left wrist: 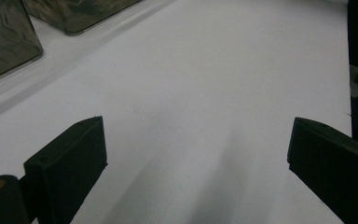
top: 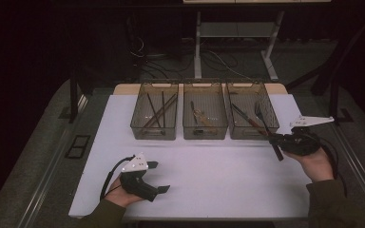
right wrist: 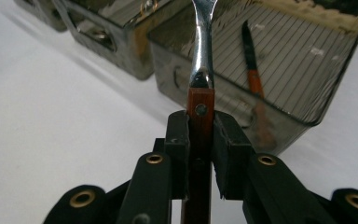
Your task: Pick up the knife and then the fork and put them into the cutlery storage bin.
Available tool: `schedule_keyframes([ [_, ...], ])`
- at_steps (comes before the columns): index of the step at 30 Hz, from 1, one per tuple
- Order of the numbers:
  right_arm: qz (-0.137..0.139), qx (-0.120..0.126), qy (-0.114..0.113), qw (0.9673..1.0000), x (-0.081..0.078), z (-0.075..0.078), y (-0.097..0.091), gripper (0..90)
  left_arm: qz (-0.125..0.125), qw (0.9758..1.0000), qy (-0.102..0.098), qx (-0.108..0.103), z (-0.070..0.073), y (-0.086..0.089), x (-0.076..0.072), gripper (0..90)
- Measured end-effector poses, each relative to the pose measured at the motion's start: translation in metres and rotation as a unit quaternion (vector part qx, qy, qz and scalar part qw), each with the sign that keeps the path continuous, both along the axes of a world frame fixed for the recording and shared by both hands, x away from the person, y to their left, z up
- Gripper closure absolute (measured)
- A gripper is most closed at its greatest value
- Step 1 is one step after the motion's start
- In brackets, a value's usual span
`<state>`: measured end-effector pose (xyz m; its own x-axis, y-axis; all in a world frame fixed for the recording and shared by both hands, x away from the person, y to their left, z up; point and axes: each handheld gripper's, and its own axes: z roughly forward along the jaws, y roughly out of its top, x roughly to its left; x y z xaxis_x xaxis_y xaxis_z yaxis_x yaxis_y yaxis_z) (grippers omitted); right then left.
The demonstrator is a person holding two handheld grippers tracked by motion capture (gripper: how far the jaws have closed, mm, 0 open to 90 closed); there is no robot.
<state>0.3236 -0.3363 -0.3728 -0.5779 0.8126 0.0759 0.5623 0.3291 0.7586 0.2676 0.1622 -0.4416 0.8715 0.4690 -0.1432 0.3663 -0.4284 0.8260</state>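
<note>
Wooden-handled utensil (right wrist: 200,112) clamped upright between the right gripper (right wrist: 200,140) jaws

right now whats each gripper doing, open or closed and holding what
left gripper: open, nothing between the jaws, over the white table.
right gripper: closed on the wooden handle of a piece of cutlery, beside the right-hand bin.

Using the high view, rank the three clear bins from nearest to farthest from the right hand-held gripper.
From the right hand-held gripper:
1. Right bin, just beside the jaws.
2. Middle bin, one place leftward.
3. Left bin, at the row's far left end.
</note>
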Motion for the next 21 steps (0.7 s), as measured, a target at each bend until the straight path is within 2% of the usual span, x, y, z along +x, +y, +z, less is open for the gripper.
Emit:
schedule_keyframes([
  [8, -0.015, 0.016, -0.029, 0.9994, 0.012, 0.01, -0.003, 77.2, 0.001, 1.0, 0.002, 0.002, 0.0, 0.0, 0.0, 4.0],
  [14, -0.02, 0.028, -0.04, 0.9986, 0.022, 0.016, -0.003, 77.1, 0.002, 1.0, 0.002, 0.002, 0.0, 0.0, 0.0, 4.0],
  [21, -0.023, 0.031, -0.05, 0.998, 0.041, 0.025, 0.003, 77.1, 0.001, 1.0, 0.002, 0.0, -0.001, 0.0, 0.0, 4.0],
])
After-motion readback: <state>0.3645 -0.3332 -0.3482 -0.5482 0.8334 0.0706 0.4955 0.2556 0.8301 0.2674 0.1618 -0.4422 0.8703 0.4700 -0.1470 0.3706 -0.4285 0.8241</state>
